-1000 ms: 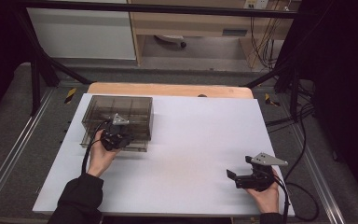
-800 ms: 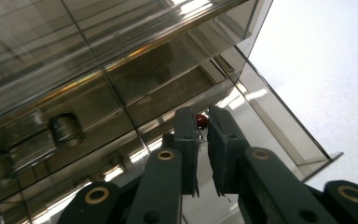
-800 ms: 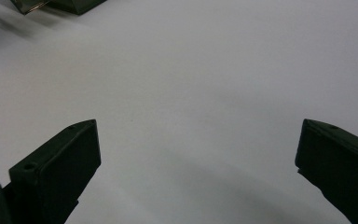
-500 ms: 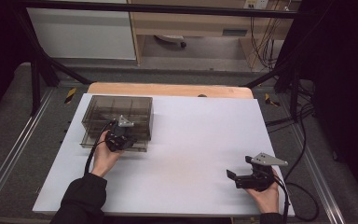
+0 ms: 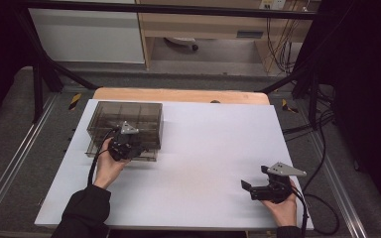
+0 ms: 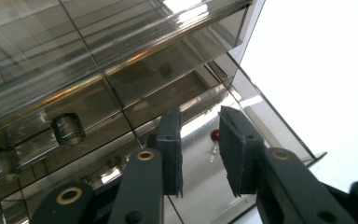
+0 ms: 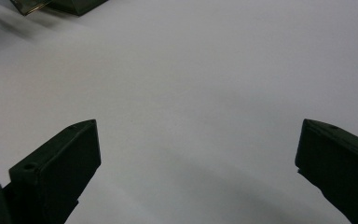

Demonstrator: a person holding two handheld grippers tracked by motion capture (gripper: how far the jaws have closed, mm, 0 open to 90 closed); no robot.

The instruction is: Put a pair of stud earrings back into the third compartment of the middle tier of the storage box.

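Observation:
A smoked, see-through box (image 5: 124, 119) with several compartments stands at the table's back left. My left gripper (image 5: 129, 141) is at its front side, held by a hand, with its jaws pointing into the box. In the left gripper view the left gripper (image 6: 200, 158) shows a narrow gap; its jaws have just been opening and nothing is pressed between them. Past the gap lies a shiny drawer floor with a small red item (image 6: 215, 136) on it. My right gripper (image 5: 255, 177) rests at the table's front right, wide open over bare white table (image 7: 198, 154).
The white table top (image 5: 208, 148) stretches between the two hands. A wooden board edge (image 5: 178, 94) runs along the back. Metal frame rails (image 5: 10, 163) flank the table, and cables (image 5: 322, 198) trail off at the right.
The left hand and gripper have shifted slightly at the box's front. The right gripper has stayed in place.

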